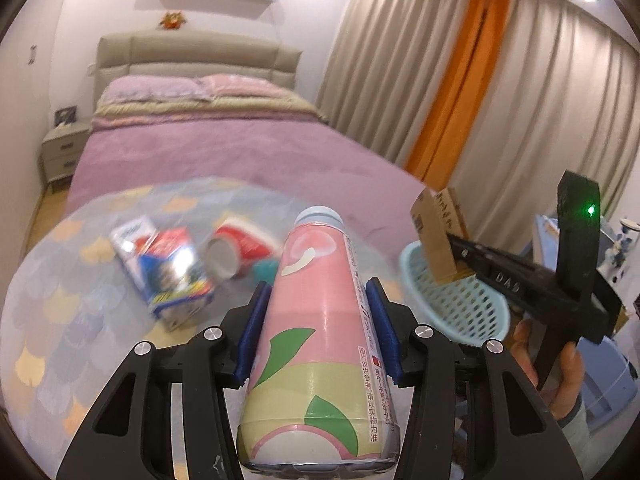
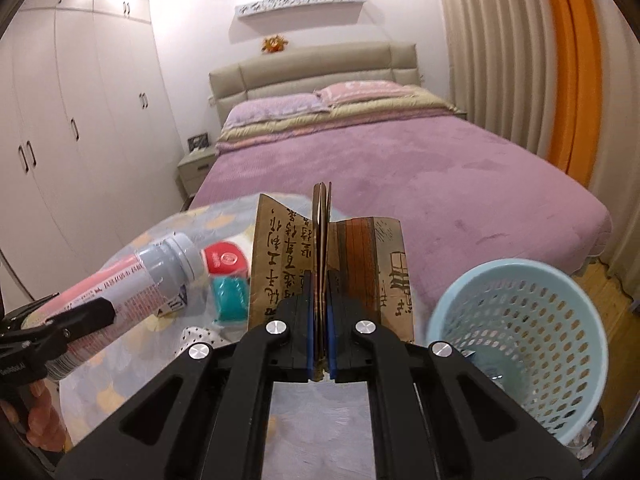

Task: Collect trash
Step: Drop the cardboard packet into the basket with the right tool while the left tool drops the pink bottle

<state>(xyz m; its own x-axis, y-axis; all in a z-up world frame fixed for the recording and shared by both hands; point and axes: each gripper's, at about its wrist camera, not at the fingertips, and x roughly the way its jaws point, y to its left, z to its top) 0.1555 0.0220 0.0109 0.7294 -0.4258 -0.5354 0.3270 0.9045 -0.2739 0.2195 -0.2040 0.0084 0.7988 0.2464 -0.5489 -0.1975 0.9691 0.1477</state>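
The pink bottle [image 1: 320, 320] sits in the left gripper [image 1: 318, 328], held up above the round table [image 1: 60, 320]. The blue pads [image 1: 252, 328] squeeze it on both sides. Its grey cap [image 1: 320, 216] points away from the camera. The bottom of the bottle is cut off at the edge of the left wrist view. In the right wrist view the same bottle [image 2: 120, 292] pokes in from the left, and only part of the left claw shows there.

The right gripper [image 2: 319, 320] is clamped tight on a flat brown paper box [image 2: 328, 264]. The box sticks up between the pads, so it hides some of the table behind it. In the left wrist view that box [image 1: 438, 236] hangs just over the light blue basket [image 1: 460, 304].

The basket [image 2: 520, 344] is full of little holes. Something small and shiny lies at its bottom, but it is too hard to tell what. The black claw covers part of the basket's left side.

On the table, a blue and white carton [image 1: 164, 272] lies on its side. It looks blurry. Beside it lies a red paper cup [image 1: 240, 248], tipped over, with its open mouth facing the camera. A small teal thing [image 2: 229, 296] lies near the cup, partly hidden.

Behind the table stands a bed [image 1: 224, 148] with a purple cover.
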